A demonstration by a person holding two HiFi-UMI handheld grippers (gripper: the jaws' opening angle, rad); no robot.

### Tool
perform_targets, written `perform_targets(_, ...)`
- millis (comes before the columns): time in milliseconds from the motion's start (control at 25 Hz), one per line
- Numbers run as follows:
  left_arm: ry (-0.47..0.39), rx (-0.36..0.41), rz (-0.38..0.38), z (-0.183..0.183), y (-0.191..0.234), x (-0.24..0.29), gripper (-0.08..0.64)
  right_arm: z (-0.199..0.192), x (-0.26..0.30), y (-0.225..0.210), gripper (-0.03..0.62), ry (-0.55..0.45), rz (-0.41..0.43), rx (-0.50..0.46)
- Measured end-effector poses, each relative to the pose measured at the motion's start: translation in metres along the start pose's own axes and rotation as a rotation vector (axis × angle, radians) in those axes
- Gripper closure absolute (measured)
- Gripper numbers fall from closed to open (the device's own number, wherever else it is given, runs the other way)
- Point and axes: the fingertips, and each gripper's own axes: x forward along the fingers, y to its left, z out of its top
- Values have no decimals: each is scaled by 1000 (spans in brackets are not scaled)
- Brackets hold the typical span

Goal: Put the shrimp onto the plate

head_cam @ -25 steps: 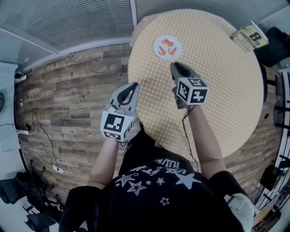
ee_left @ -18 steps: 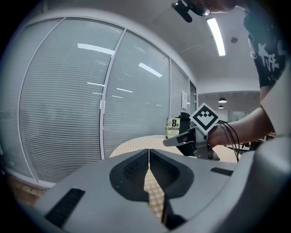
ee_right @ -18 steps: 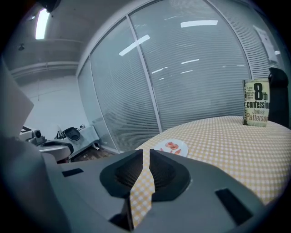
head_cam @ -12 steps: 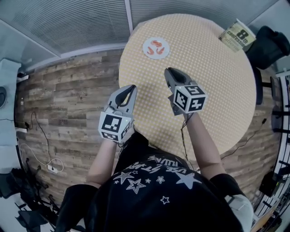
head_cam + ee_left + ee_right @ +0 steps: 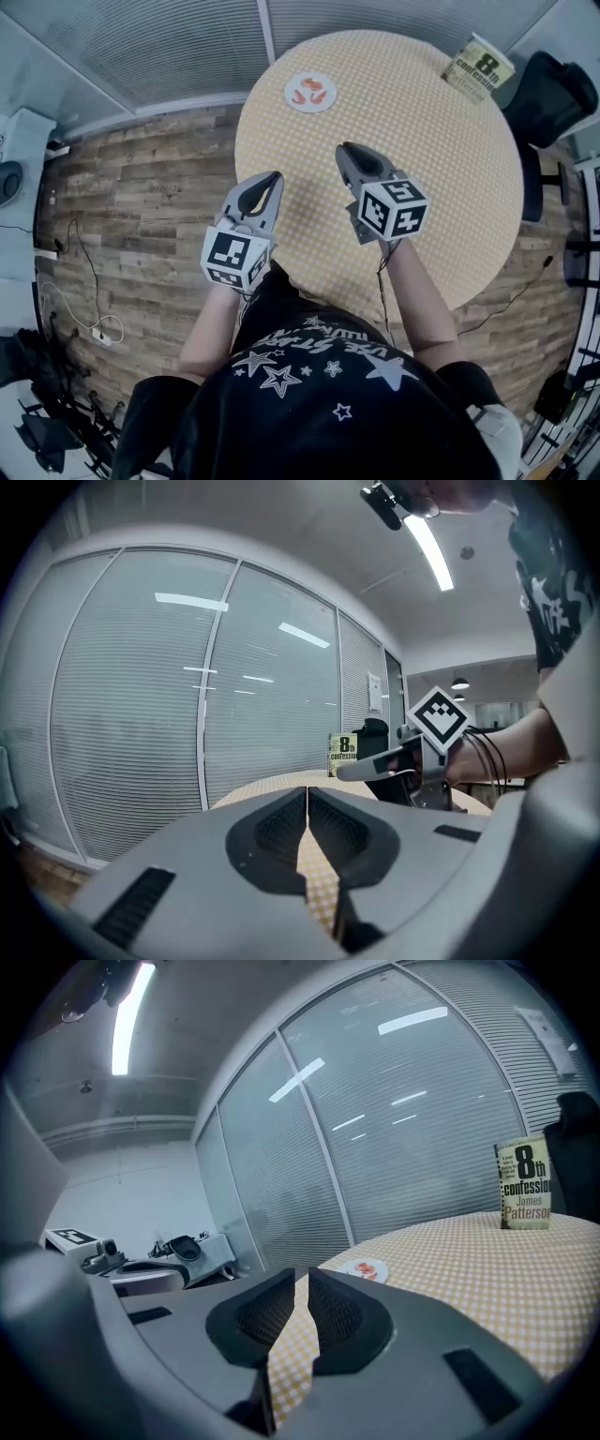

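Observation:
A small white plate [image 5: 310, 92] sits near the far left edge of the round table [image 5: 441, 187] and holds orange shrimp [image 5: 314, 94]. The plate [image 5: 364, 1270] also shows far ahead in the right gripper view. My right gripper [image 5: 348, 151] hovers over the middle of the table, well short of the plate, shut and holding nothing. My left gripper [image 5: 266, 179] hangs at the table's left edge, partly over the floor, shut and holding nothing. In the gripper views both pairs of jaws meet, left gripper [image 5: 307, 799] and right gripper [image 5: 302, 1283].
A book [image 5: 478, 66] stands upright at the table's far right edge. A black chair [image 5: 553, 94] is behind it. A yellow checked cloth covers the table. Wood plank floor [image 5: 141, 206] lies to the left, with cables and gear at the lower left.
Both grippers now sit farther from the plate than a second ago, and the view has shifted so the plate lies higher and further left. Both stay shut.

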Motion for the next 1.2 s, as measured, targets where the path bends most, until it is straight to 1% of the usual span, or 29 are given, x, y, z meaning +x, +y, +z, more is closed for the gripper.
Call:
perform_targets(120,-15,4,15,6,-20,-10,548,-1,-23,6,534,-7,18,-15)
perform_targets(240,-32,14,29,13,-41,-20,548,5,-46,11,534,-26,33,-57)
perform_targets(400,-56,24,53,20,-69,-39,548,12,-77,23,534,-58,73,-80)
perform_targets(560,-69,25,76,22,-101,-58,548,6,-111,35,534,-68,111,-93)
perform_targets(680,-73,34,83,23,-127,-68,548,0,-139,37,534,-67,123,-107)
perform_targets(840,-83,31,96,26,-159,-81,548,-8,-175,33,534,-68,128,-104)
perform_targets(960,-92,10,102,28,-180,-90,548,-14,-197,32,534,-70,141,-93)
perform_targets(1040,-94,-1,114,29,-190,-97,548,-18,-207,33,534,-70,154,-83)
perform_targets(1200,-93,6,127,29,-205,-110,548,-30,-220,42,534,-59,187,-73)
